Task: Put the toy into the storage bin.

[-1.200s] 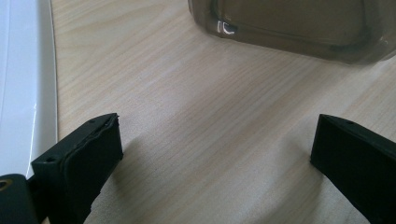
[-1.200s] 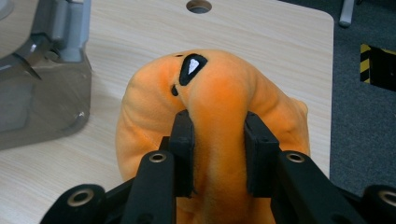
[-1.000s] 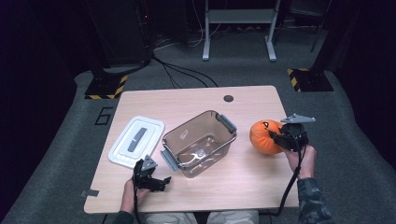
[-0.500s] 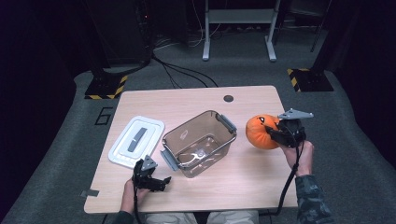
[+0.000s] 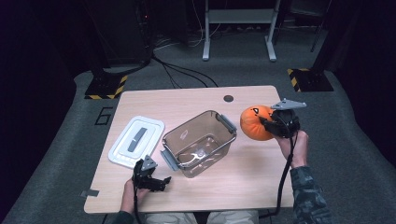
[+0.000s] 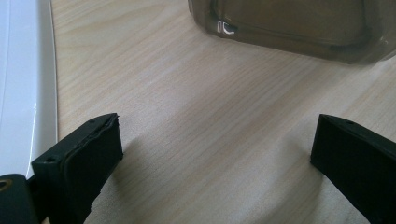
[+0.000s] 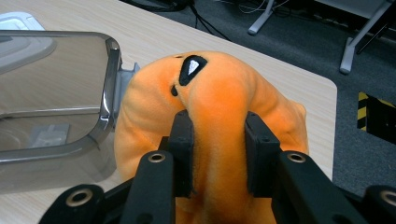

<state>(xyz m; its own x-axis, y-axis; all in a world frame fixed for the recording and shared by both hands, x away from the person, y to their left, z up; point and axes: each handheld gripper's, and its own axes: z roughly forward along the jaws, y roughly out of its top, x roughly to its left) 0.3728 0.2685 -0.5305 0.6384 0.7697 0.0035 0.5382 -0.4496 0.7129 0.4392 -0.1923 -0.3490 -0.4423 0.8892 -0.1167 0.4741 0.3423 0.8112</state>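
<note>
Orange plush pumpkin [image 5: 254, 122] pinched in the right gripper [image 5: 271, 123], off the wooden table [image 5: 243, 182] just right of the clear bin [image 5: 198, 142] — presumably bound for it. White lid [image 5: 136, 141] set aside at left, leaving the bin open. Left gripper [image 5: 161, 179] resting near the front edge.

Left gripper view: jaws wide, nothing between, bare wood beneath.

Right gripper view: pads [image 7: 182, 140] squeezing a fold of plush — soft enough to hold firmly.

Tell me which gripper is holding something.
The right gripper: its jaws pinch the orange plush. The left gripper stands open over the bare table.
</note>
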